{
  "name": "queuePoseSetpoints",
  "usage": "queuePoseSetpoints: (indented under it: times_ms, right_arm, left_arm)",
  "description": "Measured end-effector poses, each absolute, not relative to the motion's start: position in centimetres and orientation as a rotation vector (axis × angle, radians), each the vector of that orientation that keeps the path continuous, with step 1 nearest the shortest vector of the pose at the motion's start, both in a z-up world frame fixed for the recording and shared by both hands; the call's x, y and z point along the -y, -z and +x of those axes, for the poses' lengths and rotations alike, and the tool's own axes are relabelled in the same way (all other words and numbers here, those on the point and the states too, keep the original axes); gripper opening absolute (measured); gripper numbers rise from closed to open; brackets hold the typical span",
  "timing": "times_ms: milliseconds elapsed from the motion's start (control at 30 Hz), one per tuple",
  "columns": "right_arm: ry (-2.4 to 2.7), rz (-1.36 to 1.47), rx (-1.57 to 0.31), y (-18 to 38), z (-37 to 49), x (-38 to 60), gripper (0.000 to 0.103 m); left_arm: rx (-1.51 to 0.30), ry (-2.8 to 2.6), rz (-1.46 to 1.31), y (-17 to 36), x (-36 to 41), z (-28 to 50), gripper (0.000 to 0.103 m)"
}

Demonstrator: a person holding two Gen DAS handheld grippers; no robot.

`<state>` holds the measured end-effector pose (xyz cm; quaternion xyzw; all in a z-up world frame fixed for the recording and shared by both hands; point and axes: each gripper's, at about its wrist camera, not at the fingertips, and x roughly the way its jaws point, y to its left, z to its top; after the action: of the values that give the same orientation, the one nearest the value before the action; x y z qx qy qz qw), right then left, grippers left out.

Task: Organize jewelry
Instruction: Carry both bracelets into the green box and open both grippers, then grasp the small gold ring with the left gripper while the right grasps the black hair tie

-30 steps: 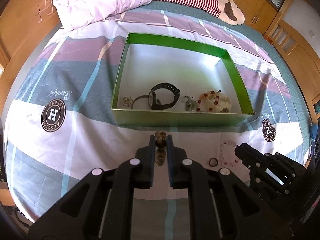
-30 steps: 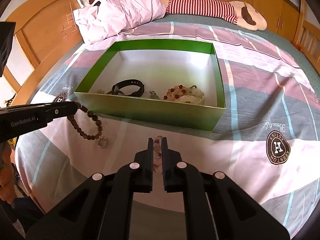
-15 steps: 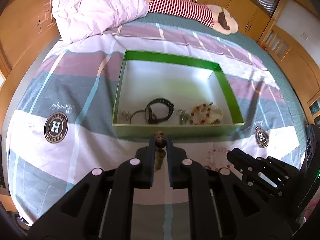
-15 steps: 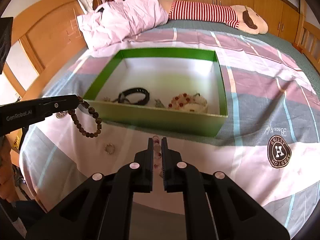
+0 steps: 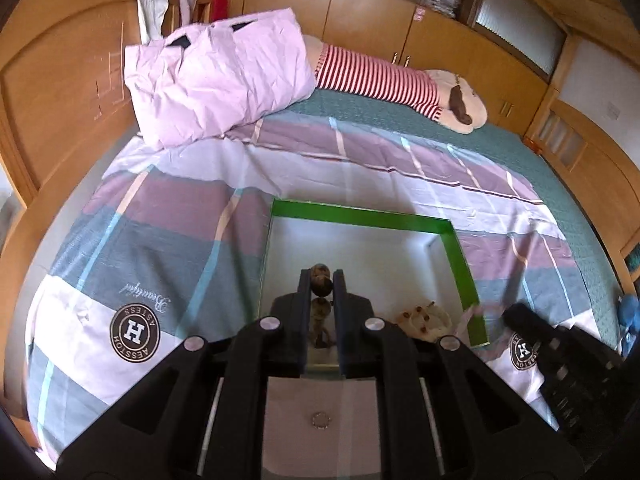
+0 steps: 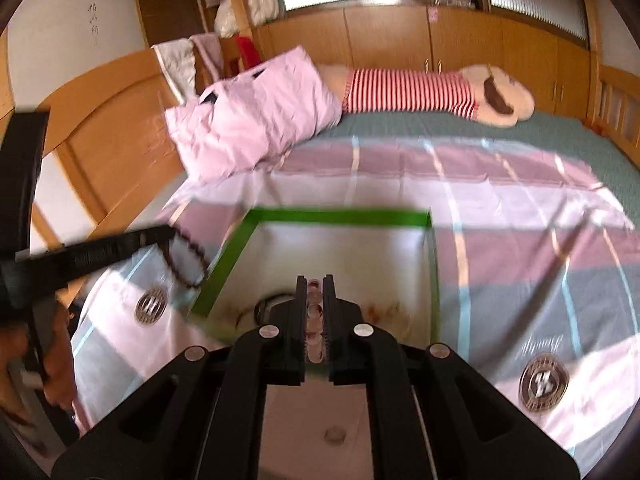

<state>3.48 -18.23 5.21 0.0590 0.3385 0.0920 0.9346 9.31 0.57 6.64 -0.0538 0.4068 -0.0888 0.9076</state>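
A green open box (image 5: 360, 216) (image 6: 336, 215) with a silver inside lies on the bed. My left gripper (image 5: 321, 280) is shut on a brown bead bracelet (image 5: 321, 280), held over the box's near part; the bracelet hangs in a loop in the right wrist view (image 6: 186, 258). My right gripper (image 6: 315, 286) is shut on a pink bead bracelet (image 6: 315, 320), raised over the box's near edge. A pale and red bead bracelet (image 5: 422, 316) lies in the box. A black watch (image 6: 266, 304) shows partly behind my right fingers.
A small ring (image 5: 321, 419) (image 6: 335, 435) lies on the quilt in front of the box. A pink pillow (image 5: 216, 76) and a striped plush toy (image 5: 384, 80) lie at the head of the bed. Wooden headboard and cupboards surround the bed.
Both grippers have risen and moved forward, carrying their bracelets from the quilt to above the box. The ring stays on the quilt.
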Motion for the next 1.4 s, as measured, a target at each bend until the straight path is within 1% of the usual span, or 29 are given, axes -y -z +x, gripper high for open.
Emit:
queuePoseSetpoints:
  times_ms: [67, 233, 267, 300, 333, 367, 433, 500, 567, 633, 667, 700, 767, 833, 967, 1133, 1167, 1233, 1267, 1300, 1367, 1400]
  right_arm:
    - [-0.177, 0.133, -0.7, -4.6, 5.2, 18.3, 0.007]
    - [-0.107, 0.123, -0.792, -0.3, 7.8, 18.6, 0.008]
    - [-0.092, 0.122, -0.824, 0.6, 8.1, 18.8, 0.015]
    - [-0.085, 0.13, -0.85, 1.2, 8.2, 19.0, 0.026]
    - [-0.084, 0.145, -0.86, 1.5, 8.1, 19.1, 0.031]
    - [-0.086, 0.165, -0.86, 1.5, 7.8, 19.4, 0.039]
    - [-0.109, 0.189, -0.854, 1.0, 6.8, 19.5, 0.043]
    - [-0.133, 0.182, -0.861, 0.6, 5.7, 19.3, 0.046]
    - [-0.156, 0.18, -0.879, 0.4, 4.3, 19.0, 0.05]
    - [-0.192, 0.208, -0.91, 0.8, 3.0, 19.0, 0.053]
    - [-0.206, 0.219, -0.923, 1.2, 2.3, 19.0, 0.054]
    - [-0.213, 0.219, -0.946, 2.0, 1.4, 19.1, 0.055]
    - [-0.194, 0.192, -0.994, 3.5, 0.2, 19.3, 0.055]
    - [-0.154, 0.17, -1.043, 5.0, -0.4, 19.6, 0.055]
    - [-0.136, 0.186, -1.103, 6.8, -0.3, 19.9, 0.055]
    - [-0.16, 0.07, -1.124, 8.1, -0.1, 17.2, 0.055]
    - [-0.159, 0.046, -1.131, 8.5, 0.0, 16.8, 0.055]
    - [-0.14, -0.014, -1.157, 9.6, -0.1, 15.8, 0.055]
    - [-0.132, -0.036, -1.17, 10.1, -0.1, 15.5, 0.05]
    - [-0.127, -0.056, -1.187, 10.6, -0.1, 15.2, 0.042]
    - [-0.114, -0.085, -1.17, 11.0, -0.4, 14.7, 0.038]
    - [-0.118, -0.092, -1.169, 10.9, -0.5, 14.6, 0.029]
  left_arm:
    - [-0.861, 0.179, -0.102, -5.5, -0.4, 10.2, 0.011]
    - [-0.938, 0.18, -0.089, -2.2, 0.0, 12.1, 0.011]
    - [-0.951, 0.183, -0.072, -1.5, 0.3, 12.4, 0.011]
    - [-0.958, 0.179, -0.058, -1.1, 0.5, 12.5, 0.011]
    - [-0.973, 0.167, -0.031, -0.4, 0.8, 12.6, 0.011]
    - [-0.981, 0.154, -0.018, -0.2, 0.9, 12.5, 0.011]
    - [-0.983, 0.132, -0.018, -0.2, 0.9, 12.2, 0.02]
    - [-0.969, 0.135, -0.036, -1.0, 0.7, 11.5, 0.036]
    - [-0.96, 0.142, -0.047, -1.8, 0.7, 10.6, 0.044]
    - [-0.968, 0.155, -0.038, -2.2, 0.8, 9.5, 0.045]
    - [-0.973, 0.156, -0.03, -2.3, 0.8, 8.9, 0.048]
    - [-0.984, 0.154, -0.016, -2.2, 0.8, 8.3, 0.059]
    - [-1.024, 0.136, 0.018, -1.6, 0.6, 7.1, 0.069]
    - [-1.087, 0.121, 0.026, -0.7, -0.1, 6.5, 0.069]
    - [-1.164, 0.11, -0.048, 0.9, -2.5, 6.7, 0.07]
    - [-1.265, 0.102, -0.105, 3.2, -3.5, 7.1, 0.071]
    - [-1.274, 0.109, -0.1, 3.5, -3.3, 7.1, 0.073]
    - [-1.286, 0.117, -0.075, 3.9, -2.7, 7.0, 0.073]
    - [-1.292, 0.12, -0.065, 4.1, -2.5, 7.0, 0.073]
    - [-1.302, 0.127, -0.053, 4.4, -2.1, 6.9, 0.074]
    - [-1.316, 0.132, -0.041, 4.9, -1.7, 6.8, 0.074]
    - [-1.321, 0.133, -0.036, 5.0, -1.5, 6.8, 0.074]
